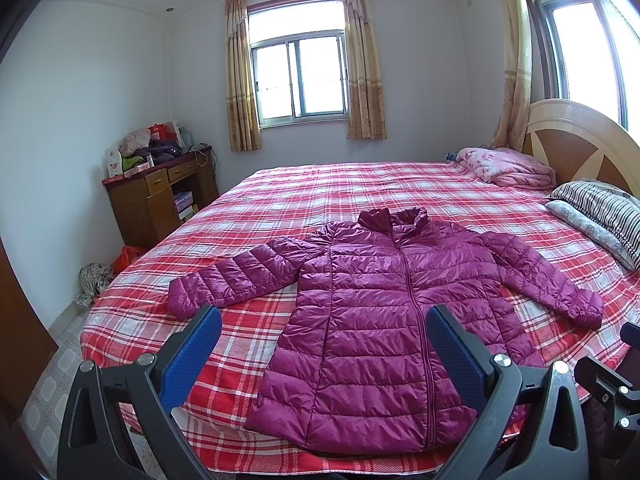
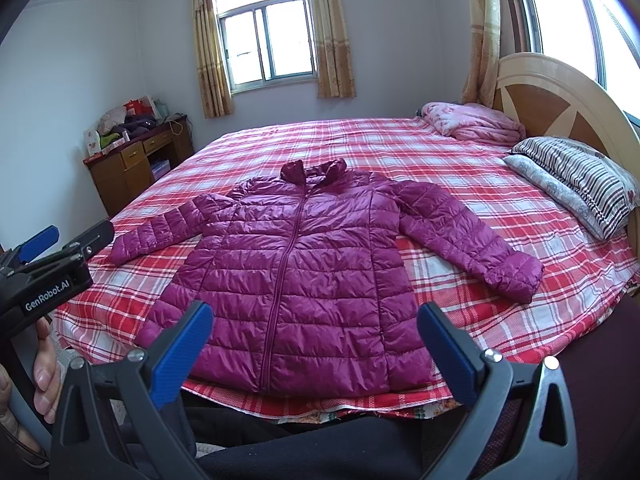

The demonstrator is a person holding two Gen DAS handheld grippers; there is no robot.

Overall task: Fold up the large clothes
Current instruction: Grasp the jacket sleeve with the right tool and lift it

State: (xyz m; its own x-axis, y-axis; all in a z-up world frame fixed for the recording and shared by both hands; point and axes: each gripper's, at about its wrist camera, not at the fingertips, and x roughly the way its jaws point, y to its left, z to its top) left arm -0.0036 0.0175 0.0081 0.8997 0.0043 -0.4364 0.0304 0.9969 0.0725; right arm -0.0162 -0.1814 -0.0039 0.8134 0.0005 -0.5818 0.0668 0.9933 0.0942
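Observation:
A magenta quilted puffer jacket (image 1: 380, 320) lies flat and zipped on the red plaid bed (image 1: 320, 192), collar away from me, both sleeves spread out to the sides. It also shows in the right wrist view (image 2: 304, 280). My left gripper (image 1: 324, 320) is open and empty, held above the jacket's hem near the bed's front edge. My right gripper (image 2: 316, 316) is open and empty, also above the hem. The left gripper's body (image 2: 60, 264) shows at the left of the right wrist view.
A folded pink quilt (image 1: 504, 168) and striped pillows (image 1: 600, 216) lie by the headboard (image 1: 580, 144) on the right. A wooden desk (image 1: 160, 196) piled with clutter stands at the far left. Bags (image 1: 108, 268) lie on the floor beside the bed.

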